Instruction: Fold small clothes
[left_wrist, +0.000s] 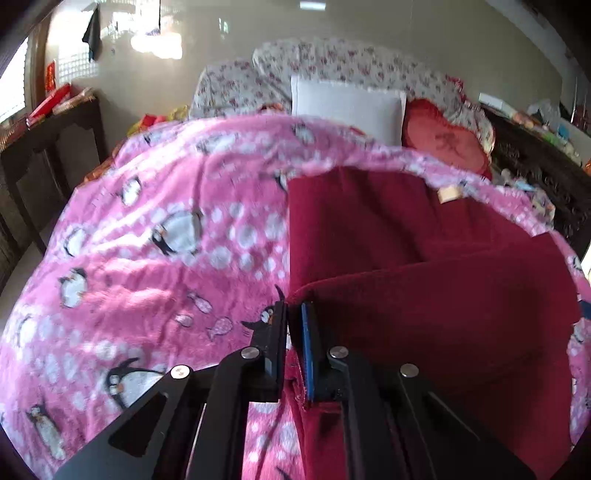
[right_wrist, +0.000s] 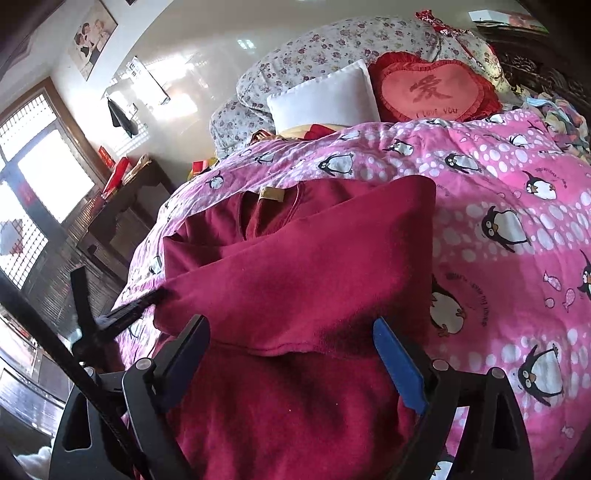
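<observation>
A dark red fleece garment (left_wrist: 424, 266) is lying spread on a pink penguin-print blanket (left_wrist: 155, 229), filling the lower centre and right of the left wrist view and the lower centre of the right wrist view. A yellowish neck label (right_wrist: 271, 193) is showing at its collar, toward the upper middle of the right wrist view. One part of the garment is folded across the rest, its hemmed edge running across the lower middle of that view.

The left gripper (left_wrist: 294, 314) is being seen at the bottom centre of its own view with its jaws drawn almost together; the left edge of the folded red fleece is being pinched between the black finger and the blue-padded finger (left_wrist: 307, 343). The same gripper is showing as a dark bar at the left edge of the garment in the right wrist view, where its tip is meeting the fold.

The right gripper (right_wrist: 291, 332) is being held with its jaws wide apart at the bottom of its view, the blue pads (right_wrist: 397, 363) standing on either side of the red fabric; whether they are touching the cloth cannot be told.

Beyond the blanket, a white pillow (right_wrist: 325, 98), a red heart-shaped cushion (right_wrist: 432, 88) and a floral quilt (right_wrist: 325, 44) are lying at the upper centre. A dark wooden table (left_wrist: 48, 133) is standing at the left.
</observation>
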